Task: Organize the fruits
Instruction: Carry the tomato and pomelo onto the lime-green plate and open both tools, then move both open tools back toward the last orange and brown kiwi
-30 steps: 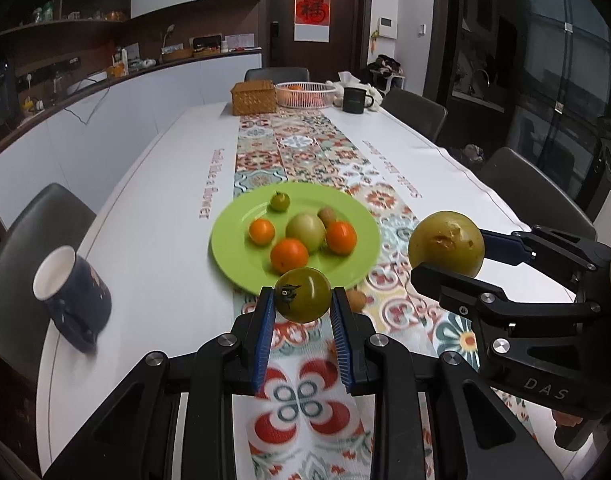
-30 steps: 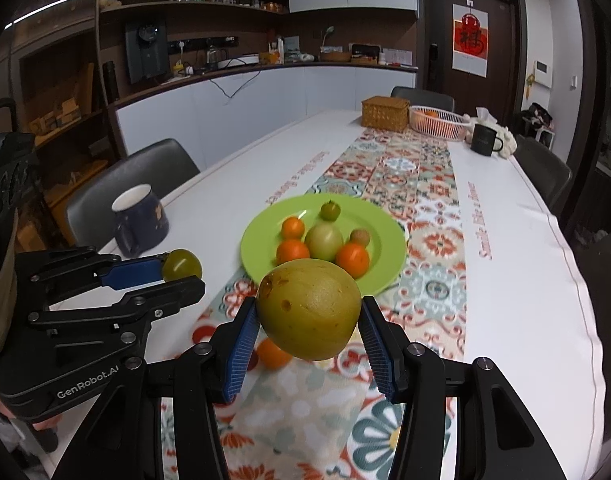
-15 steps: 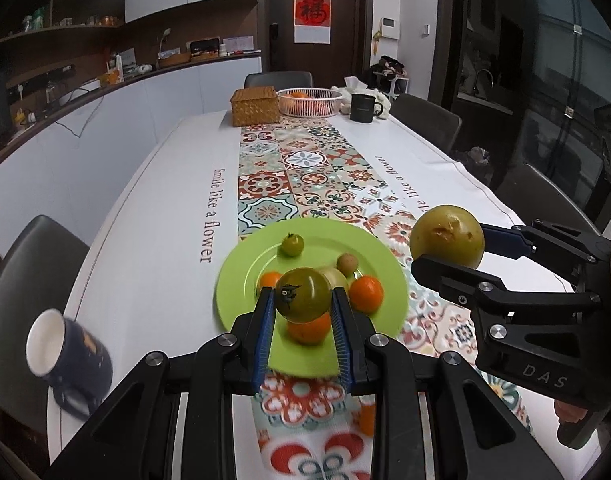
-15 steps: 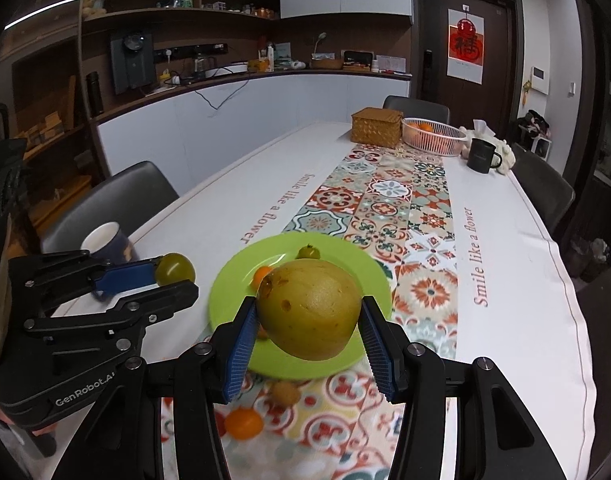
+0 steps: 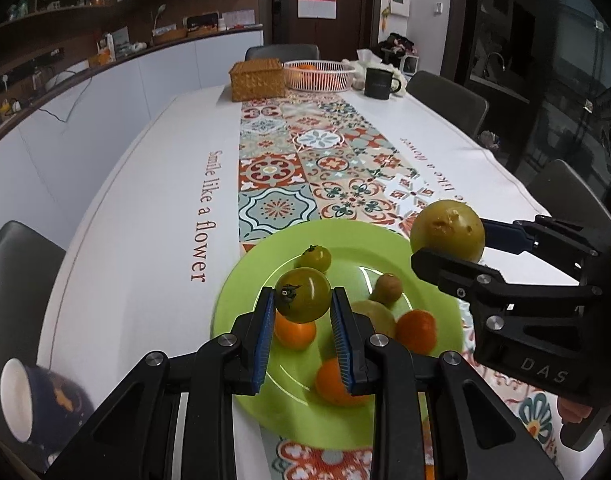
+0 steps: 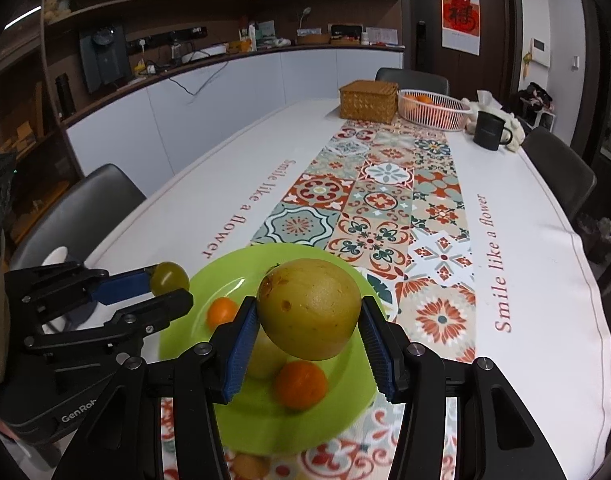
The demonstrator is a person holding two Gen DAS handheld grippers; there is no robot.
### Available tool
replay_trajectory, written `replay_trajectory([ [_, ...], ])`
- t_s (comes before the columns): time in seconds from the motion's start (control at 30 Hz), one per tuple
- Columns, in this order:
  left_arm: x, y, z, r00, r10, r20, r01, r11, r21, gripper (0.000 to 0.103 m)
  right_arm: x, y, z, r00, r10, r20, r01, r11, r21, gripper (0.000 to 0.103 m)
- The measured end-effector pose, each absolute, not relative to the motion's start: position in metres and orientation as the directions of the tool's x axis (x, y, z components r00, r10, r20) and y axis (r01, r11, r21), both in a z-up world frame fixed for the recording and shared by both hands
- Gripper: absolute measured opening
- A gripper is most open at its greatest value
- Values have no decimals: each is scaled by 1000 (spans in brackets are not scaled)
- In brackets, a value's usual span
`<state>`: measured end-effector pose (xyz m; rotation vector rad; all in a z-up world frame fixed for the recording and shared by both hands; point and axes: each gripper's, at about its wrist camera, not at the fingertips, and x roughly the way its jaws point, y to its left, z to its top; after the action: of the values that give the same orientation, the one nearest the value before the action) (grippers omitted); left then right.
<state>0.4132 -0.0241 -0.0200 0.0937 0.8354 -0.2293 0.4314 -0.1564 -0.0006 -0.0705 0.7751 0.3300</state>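
My left gripper (image 5: 302, 312) is shut on a small green tomato (image 5: 302, 294) and holds it above the green plate (image 5: 241, 292). My right gripper (image 6: 309, 332) is shut on a large yellow-green pear (image 6: 310, 314) over the plate's (image 6: 345, 396) near half. In the left wrist view the pear (image 5: 447, 231) hangs over the plate's right rim. The plate holds oranges (image 5: 416, 330), a small green tomato (image 5: 316, 258), a kiwi (image 5: 388, 289) and a pale fruit (image 5: 375, 316).
A dark mug (image 5: 37, 404) lies on its side at the near left. At the far end stand a wicker box (image 5: 257, 80), a white basket with oranges (image 5: 319, 75) and a black mug (image 5: 379, 83). Chairs (image 6: 85, 208) line the table sides.
Both grippers moved forward over the table with their fruits. The plate, once ahead of them, now lies beneath both. Grips unchanged.
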Motion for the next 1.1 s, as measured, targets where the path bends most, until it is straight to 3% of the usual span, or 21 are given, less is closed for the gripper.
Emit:
replay_trajectory([
  [0.33, 441, -20, -43, 606, -161, -779, 237, 971, -17, 29, 463, -150, -30, 615, 274, -739, -315, 945, 88, 52],
  [0.43, 440, -20, -43, 616, -152, -773, 233, 972, -6, 37, 462, -151, -30, 621, 287, -729, -314, 944, 104, 53],
  [0.53, 431, -16, -40, 628, -135, -766, 220, 975, 9, 50, 457, -153, -24, 649, 262, -714, -297, 952, 79, 64],
  [0.7, 409, -17, -33, 646, -104, -756, 213, 976, 48, 54, 438, -163, -15, 674, 264, -690, -288, 954, 84, 64],
  [0.83, 385, -20, -20, 681, -79, -728, 194, 978, 74, 66, 417, -169, -5, 700, 268, -662, -290, 954, 79, 64],
  [1.1, 333, -23, 13, 735, -90, -672, 169, 984, 54, 75, 362, -180, 24, 750, 286, -596, -323, 945, 47, 64],
])
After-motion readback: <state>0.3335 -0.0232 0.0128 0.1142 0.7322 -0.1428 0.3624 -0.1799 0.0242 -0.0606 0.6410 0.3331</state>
